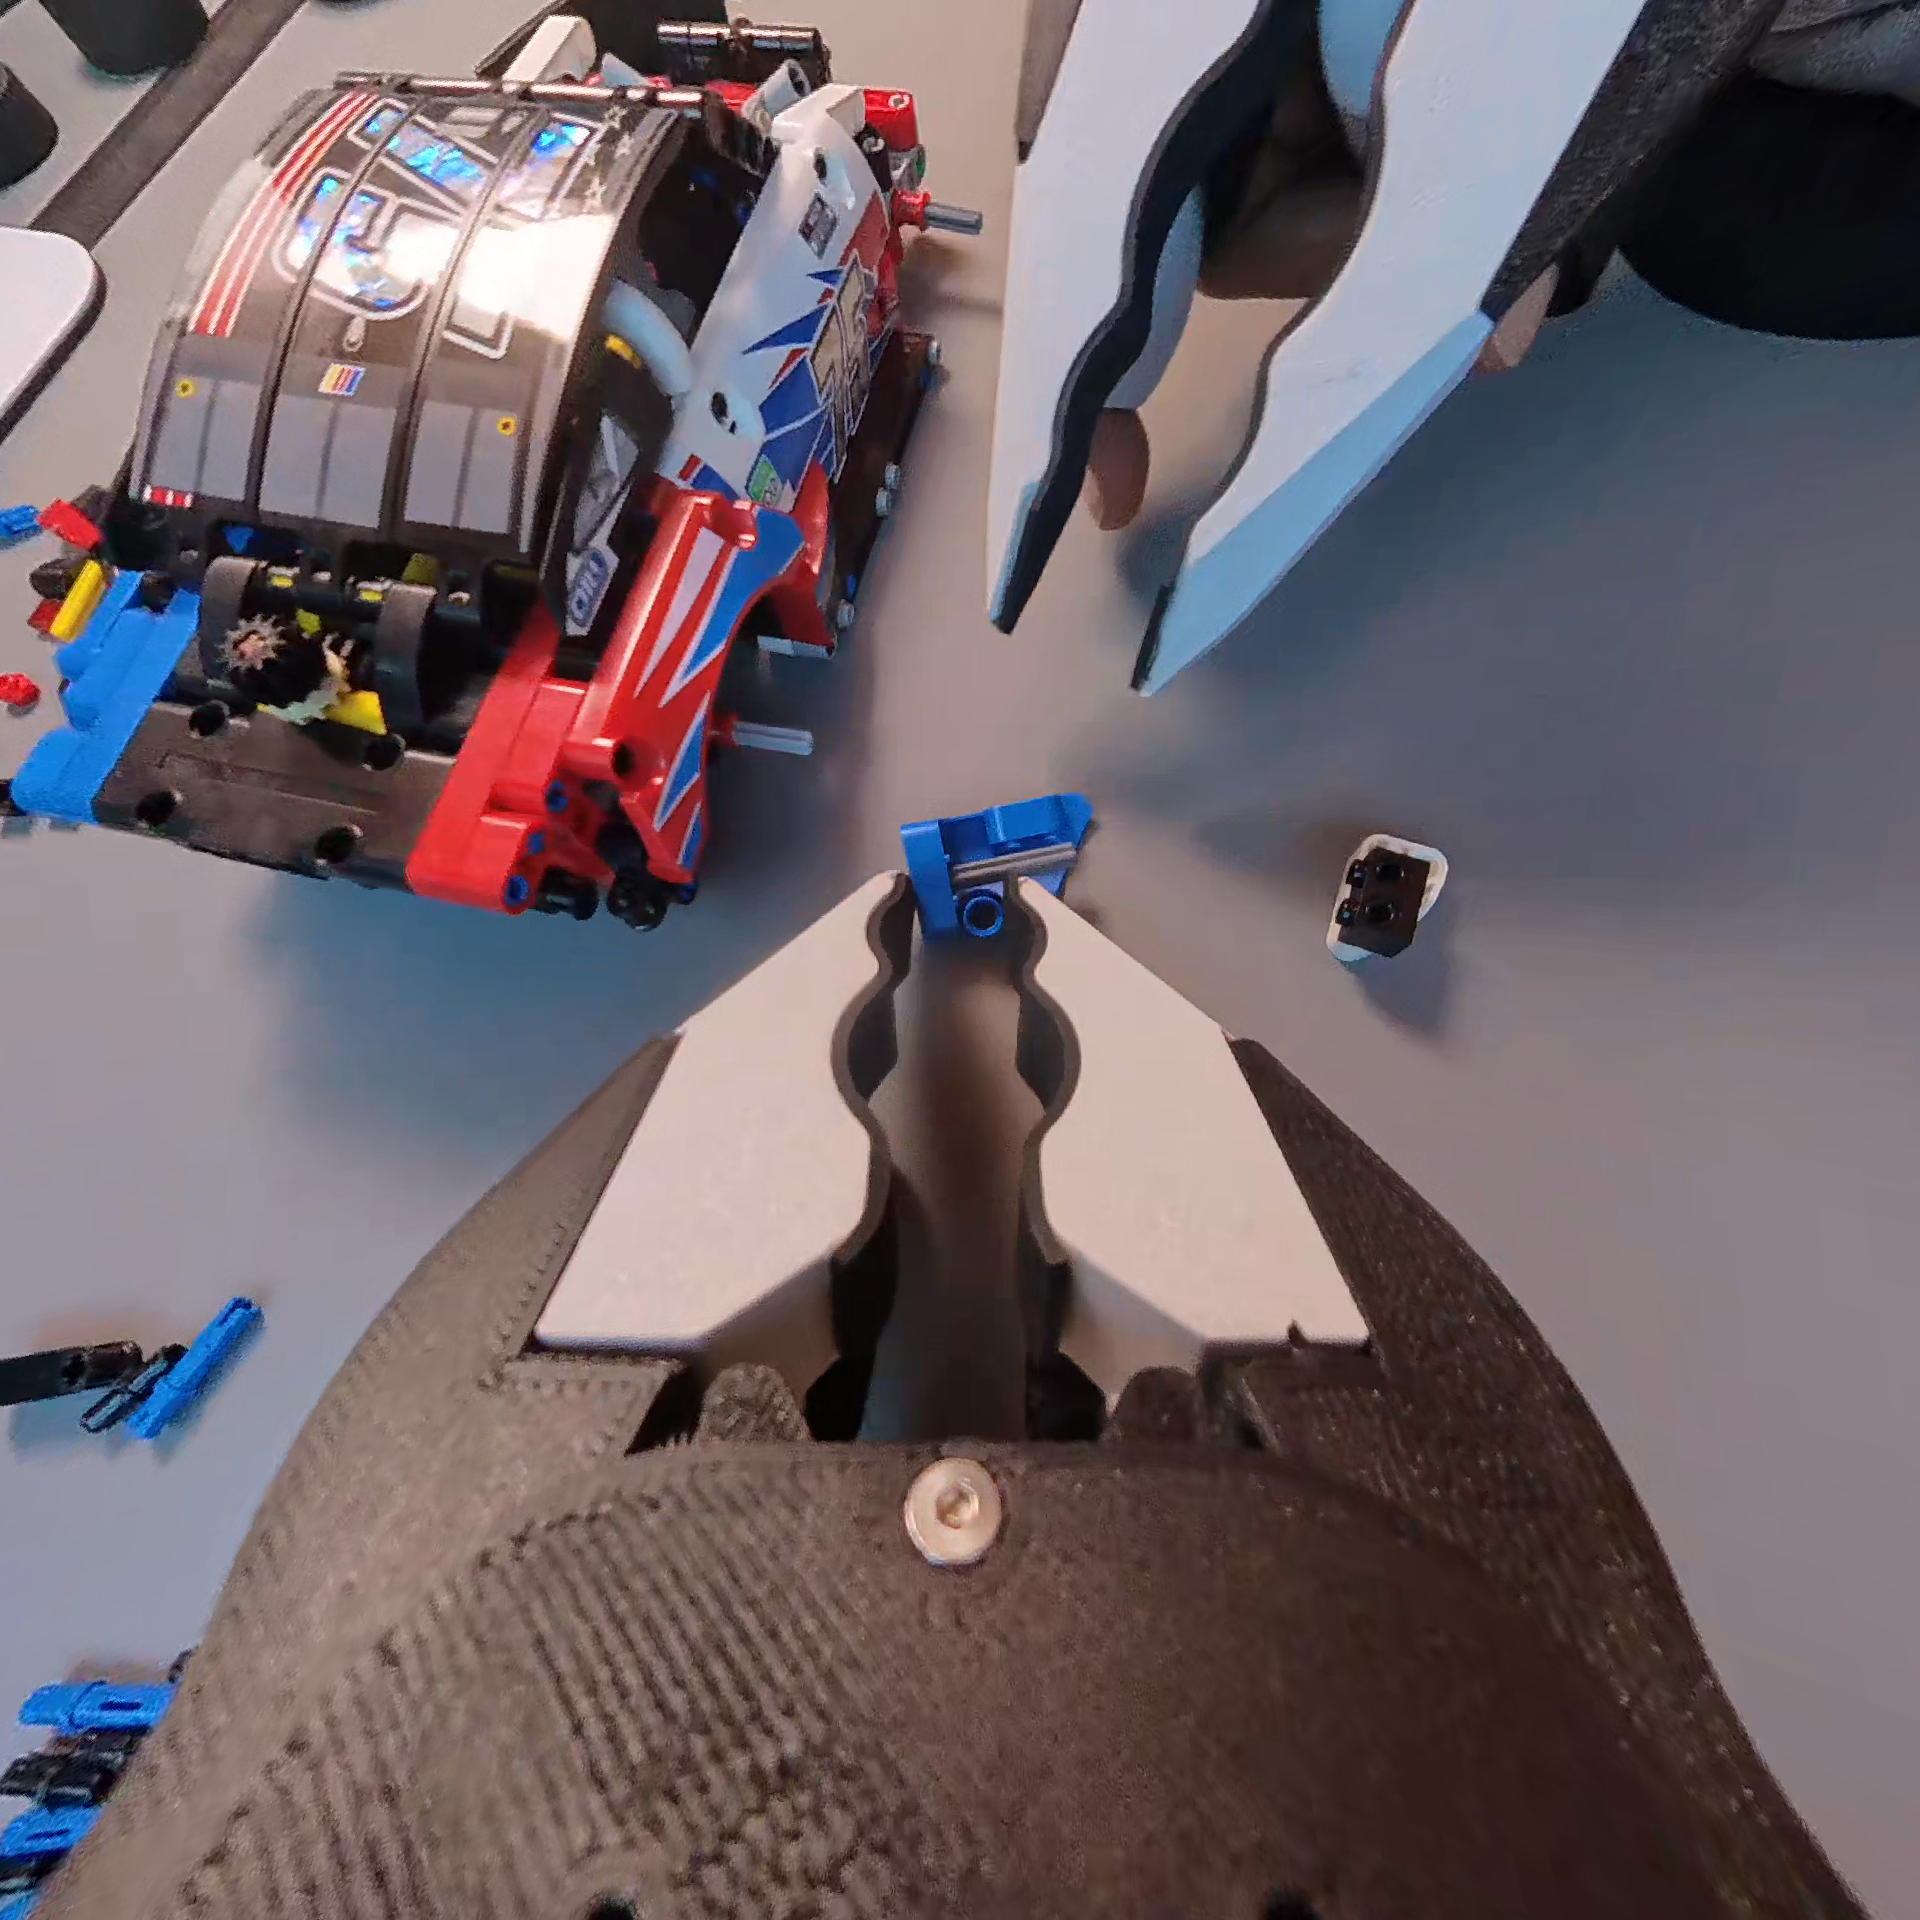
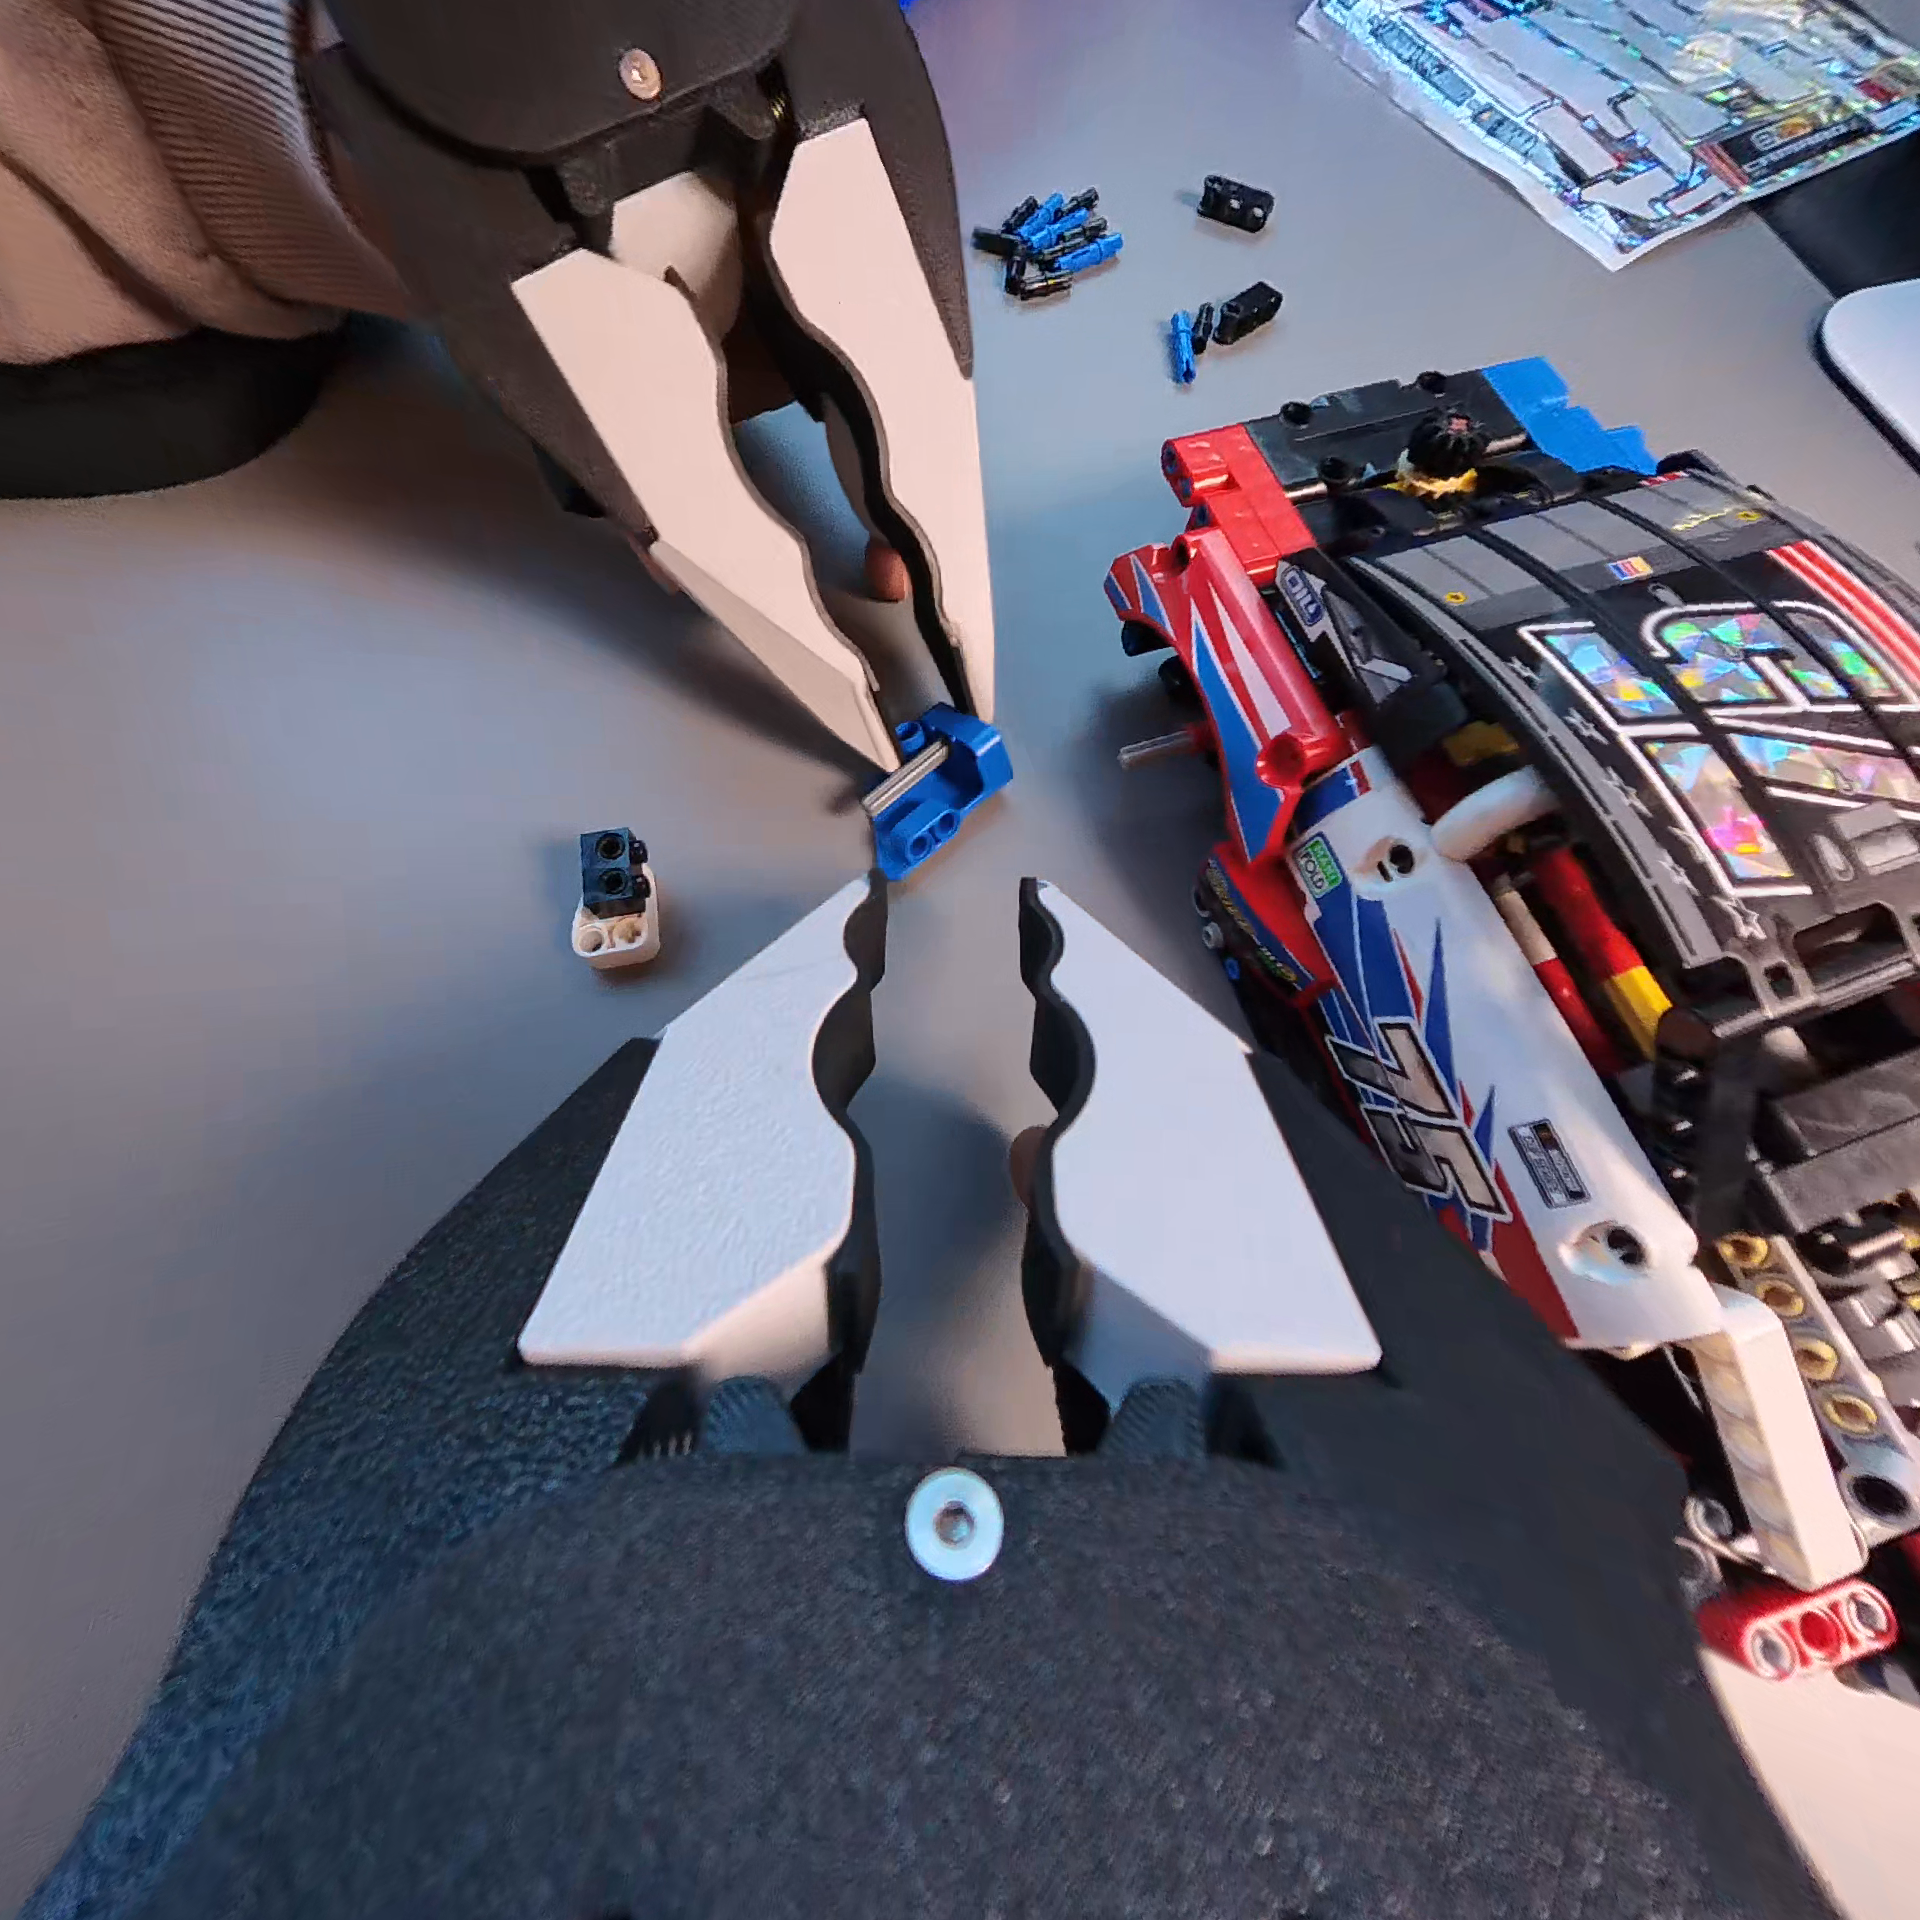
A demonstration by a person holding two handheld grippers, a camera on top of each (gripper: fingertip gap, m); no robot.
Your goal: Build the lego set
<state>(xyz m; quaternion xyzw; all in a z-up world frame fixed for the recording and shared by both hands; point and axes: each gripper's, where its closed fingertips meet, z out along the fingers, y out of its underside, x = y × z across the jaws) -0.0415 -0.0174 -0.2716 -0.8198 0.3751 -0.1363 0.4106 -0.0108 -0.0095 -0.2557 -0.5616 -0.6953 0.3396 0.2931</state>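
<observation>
A small blue Lego assembly (image 1: pixel 987 847) with a grey axle across it is pinched between the tips of my left gripper (image 1: pixel 966 888), low over the grey table. In the right wrist view the left gripper (image 2: pixel 930 743) comes down from the top onto the blue assembly (image 2: pixel 940 795). My right gripper (image 2: pixel 951 885) is open and empty, its tips just short of the blue piece; it shows in the left wrist view (image 1: pixel 1070 655) at upper right. The partly built red, white, blue and black race car (image 1: pixel 468 468) (image 2: pixel 1558 831) lies beside both grippers.
A small black-and-white piece (image 1: pixel 1387 899) (image 2: pixel 615 904) stands alone on the table. Loose blue and black pins (image 1: pixel 177 1361) (image 2: pixel 1049 239) and black connectors (image 2: pixel 1234 200) lie scattered. A shiny sticker sheet (image 2: pixel 1621 104) lies at the far edge. A person's sleeve is at upper left. The tips of one gripper are about 5 centimetres away from the tips of the other. My right tips are roughly 6 centimetres from the small black-and-white piece (image 2: pixel 615 904). My left wrist view (image 1: pixel 1393 853) looks at it from another angle.
</observation>
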